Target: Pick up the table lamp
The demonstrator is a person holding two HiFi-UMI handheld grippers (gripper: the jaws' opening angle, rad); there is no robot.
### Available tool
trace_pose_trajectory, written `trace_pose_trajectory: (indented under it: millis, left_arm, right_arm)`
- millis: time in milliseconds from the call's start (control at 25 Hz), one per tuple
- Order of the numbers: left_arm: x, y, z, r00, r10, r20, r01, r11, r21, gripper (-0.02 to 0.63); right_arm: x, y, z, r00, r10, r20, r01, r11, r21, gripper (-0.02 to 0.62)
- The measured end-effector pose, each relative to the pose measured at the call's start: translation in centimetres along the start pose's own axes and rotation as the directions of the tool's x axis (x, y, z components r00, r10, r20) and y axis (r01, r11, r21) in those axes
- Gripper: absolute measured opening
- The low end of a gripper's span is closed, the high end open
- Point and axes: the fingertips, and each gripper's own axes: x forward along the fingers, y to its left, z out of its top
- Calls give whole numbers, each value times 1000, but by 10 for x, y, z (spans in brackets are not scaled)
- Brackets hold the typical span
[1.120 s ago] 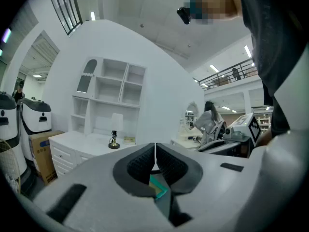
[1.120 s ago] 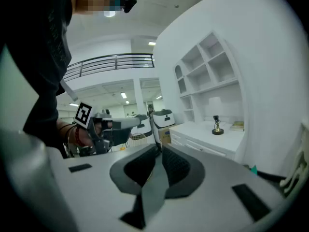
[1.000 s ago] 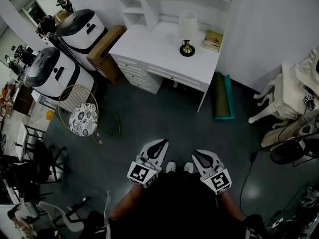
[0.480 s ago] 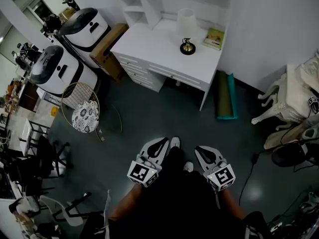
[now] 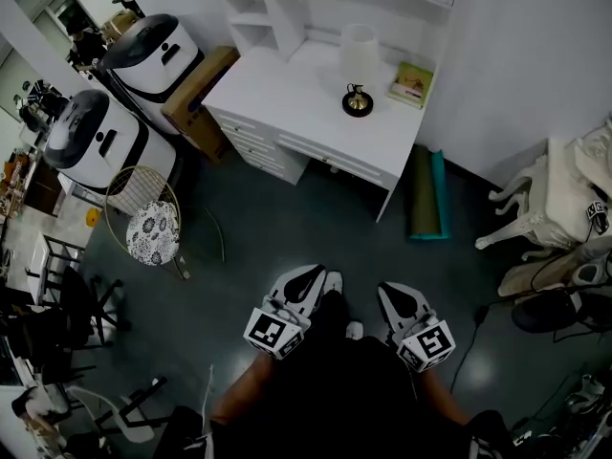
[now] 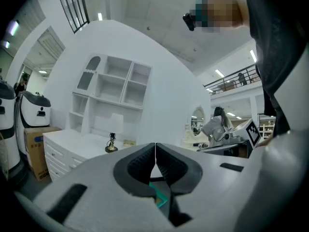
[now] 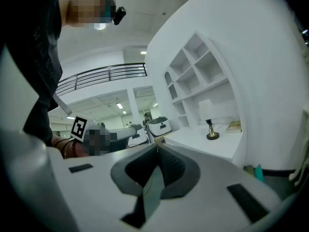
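The table lamp (image 5: 359, 69), with a white shade and a brass base, stands upright on the white desk (image 5: 287, 94) at the top of the head view. In the left gripper view the lamp (image 6: 113, 135) is small and far off, and so is the lamp (image 7: 209, 124) in the right gripper view. My left gripper (image 5: 314, 275) and right gripper (image 5: 386, 293) are held close to my body over the dark floor, well short of the desk. Both are shut with nothing between the jaws.
A book (image 5: 409, 83) lies on the desk right of the lamp. Rolled mats (image 5: 426, 197) lean by the desk's right side. A wire stool (image 5: 153, 228), two white machines (image 5: 96, 142) and a cardboard box (image 5: 196, 89) stand to the left. White chairs (image 5: 545, 199) are at right.
I have stepped a little toward the desk; one foot has moved forward between the grippers. Both grippers travelled with me and stayed shut.
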Motion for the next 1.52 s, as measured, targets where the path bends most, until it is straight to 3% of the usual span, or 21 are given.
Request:
trace_pose_trajectory:
  millis: [240, 400, 640, 840, 1120, 1520]
  left_arm:
    - [28, 50, 1, 1000, 15, -9, -15, 1000, -20, 18]
    - [46, 93, 4, 1000, 21, -10, -21, 999, -34, 18]
    - [74, 141, 17, 1000, -5, -10, 5, 1000, -23, 18]
    - [93, 162, 20, 998, -65, -4, 65, 998, -20, 18]
    - [113, 178, 31, 996, -88, 2, 88, 996, -7, 18]
    - [143, 213, 44, 999, -33, 11, 33, 999, 3, 18]
  right_arm:
    - [53, -16, 13, 999, 40, -37, -42, 998, -40, 32]
    - [94, -28, 30, 999, 51, 16, -50, 998, -33, 32]
    - [134, -61, 36, 999, -37, -9, 36, 999, -24, 32]
    - [156, -76, 42, 997, -73, -9, 73, 996, -47, 32]
    - [173, -88, 53, 996, -85, 14, 86, 995, -44, 32]
    - [207, -128, 55, 998, -70, 7, 70, 996, -47, 32]
